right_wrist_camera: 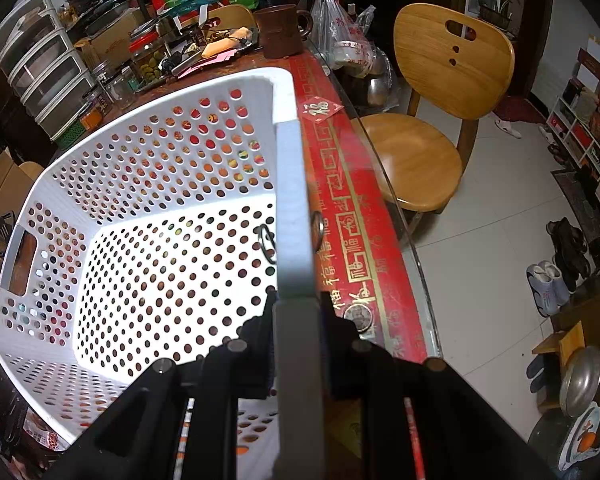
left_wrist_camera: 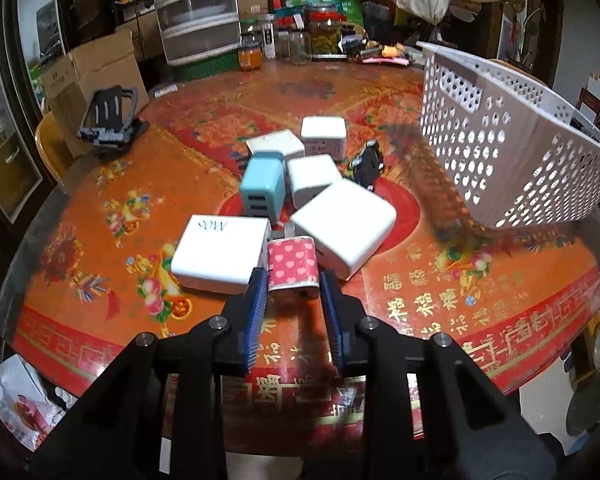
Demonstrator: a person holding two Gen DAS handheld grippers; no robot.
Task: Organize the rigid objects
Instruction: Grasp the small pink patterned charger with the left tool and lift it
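On the cluttered red table point(left_wrist_camera: 100, 240), the right gripper point(right_wrist_camera: 296, 304) clamps the basket point(right_wrist_camera: 100, 184) rim, tilting it to receive chargers; the left gripper point(left_wrist_camera: 294, 280) grips the pink charger point(left_wrist_camera: 291, 264).

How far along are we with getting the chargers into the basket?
Nothing is in yet: the white basket looks empty. The right gripper is shut on its rim, tilting it. The left gripper is shut on the pink heart charger. The blue charger, the white ones and the black one remain on the table.
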